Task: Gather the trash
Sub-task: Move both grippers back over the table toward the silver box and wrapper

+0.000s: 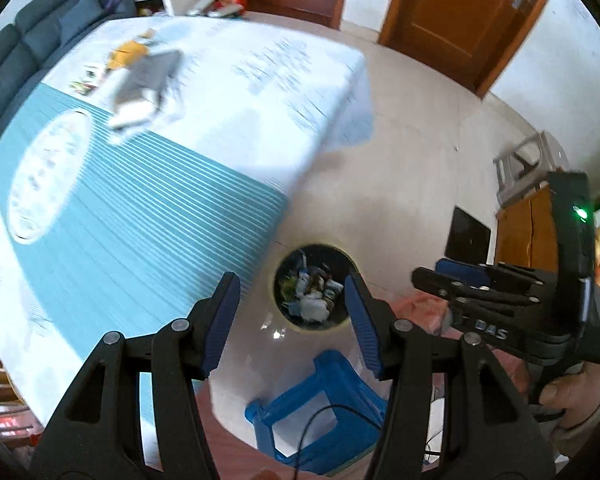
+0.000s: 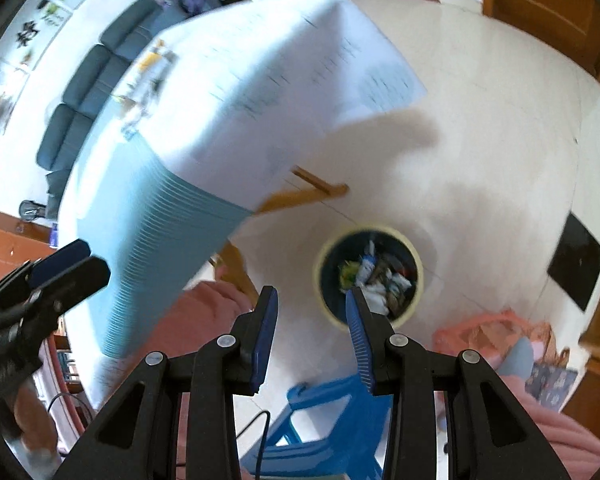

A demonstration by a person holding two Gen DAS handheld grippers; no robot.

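Trash bin (image 2: 370, 276): a round, dark bin with a pale rim, standing on the light floor just off the near corner of the table (image 1: 204, 120). It already holds a mixed load of wrappers and crumpled white paper, filling the bottom and lying below the rim. Its position beside the table corner appears deliberate: waste carried from the tabletop has only a short way to go.

Remaining trash (image 1: 140, 76): a blurred cluster, with a yellow piece, a grey-and-white flat item and small colourful scraps, lies on the white part of the tablecloth toward the table's far left edge, next to the sofa (image 1: 24, 48). Individual items cannot be told apart through the motion blur. Judged from this, collection is not finished.

Left gripper (image 1: 290, 320): pointed steeply down, jaws standing roughly half apart, nothing between the blue pads. The bin shows through the gap, well below it.

Right gripper (image 2: 312, 340): also aimed down near the bin, jaws somewhat narrower than the left's, likewise empty. In the left wrist view it is seen side-on at the right edge, carried in a person's hand (image 1: 572, 396).

Both tools are empty above the bin, which is consistent with a drop completed; the next load would have to come from the far-edge cluster.

Surroundings: a blue plastic stool (image 1: 320, 404) stands on the floor directly beneath the grippers, between the person and the bin, with a thin black cable running over it; a possible snag.
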